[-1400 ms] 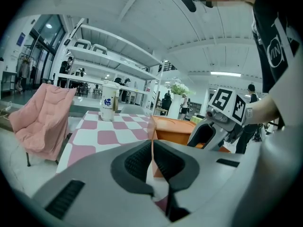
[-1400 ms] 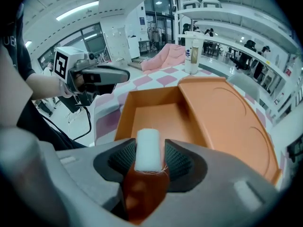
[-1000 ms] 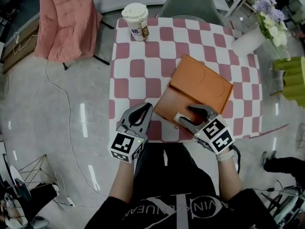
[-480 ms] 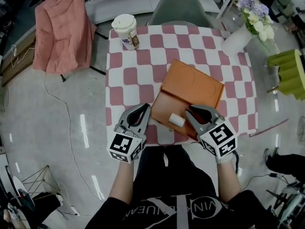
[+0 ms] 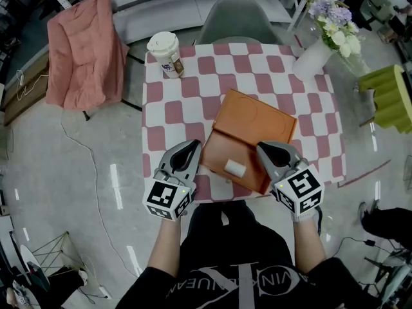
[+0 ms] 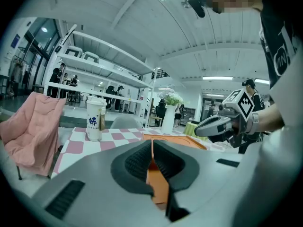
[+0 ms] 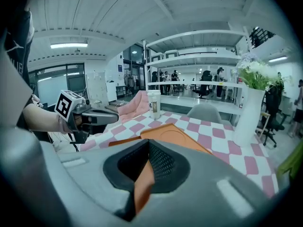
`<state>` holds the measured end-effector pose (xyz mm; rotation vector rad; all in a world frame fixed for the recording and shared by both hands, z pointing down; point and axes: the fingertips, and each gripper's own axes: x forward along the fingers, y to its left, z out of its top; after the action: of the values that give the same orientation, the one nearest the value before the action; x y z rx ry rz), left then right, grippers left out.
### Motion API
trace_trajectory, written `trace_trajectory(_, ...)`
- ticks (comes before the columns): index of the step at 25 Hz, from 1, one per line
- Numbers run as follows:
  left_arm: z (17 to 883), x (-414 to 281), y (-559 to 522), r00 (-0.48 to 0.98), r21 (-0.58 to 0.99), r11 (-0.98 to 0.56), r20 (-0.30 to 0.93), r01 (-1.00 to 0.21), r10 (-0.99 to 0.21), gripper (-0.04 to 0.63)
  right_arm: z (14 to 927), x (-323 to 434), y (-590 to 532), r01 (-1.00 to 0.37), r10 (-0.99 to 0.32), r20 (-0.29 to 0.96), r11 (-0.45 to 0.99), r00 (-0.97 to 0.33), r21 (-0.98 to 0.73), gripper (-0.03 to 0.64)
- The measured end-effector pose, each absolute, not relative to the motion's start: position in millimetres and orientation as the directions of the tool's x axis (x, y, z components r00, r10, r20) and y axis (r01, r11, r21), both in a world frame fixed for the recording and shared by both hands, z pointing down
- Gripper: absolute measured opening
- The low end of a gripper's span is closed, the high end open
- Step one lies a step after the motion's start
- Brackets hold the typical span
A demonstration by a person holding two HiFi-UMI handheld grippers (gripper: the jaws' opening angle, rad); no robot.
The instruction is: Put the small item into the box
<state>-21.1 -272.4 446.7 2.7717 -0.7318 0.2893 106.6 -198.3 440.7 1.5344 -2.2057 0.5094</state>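
Only the head view shows the item (image 5: pixel 234 168): it lies in the open box (image 5: pixel 252 118), between the left gripper (image 5: pixel 193 146) and right gripper (image 5: pixel 266 149). Each gripper view shows its own jaws pressed together with nothing in them. Both sit just beside the box. The box's near corner is right at the table (image 5: pixel 193 86) edge. Farther back is bare room, then the cup (image 5: pixel 165 52) and vase (image 5: pixel 311 60)
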Motion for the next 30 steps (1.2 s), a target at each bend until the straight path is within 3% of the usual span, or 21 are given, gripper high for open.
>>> trace_trajectory(30,387,-1,-300,0.875,0.171,-0.859,0.144,-0.482,-0.462,0.018,365,141,-209,-0.972,-0.93,0.286,0.229,-0.233,-0.049,0.006)
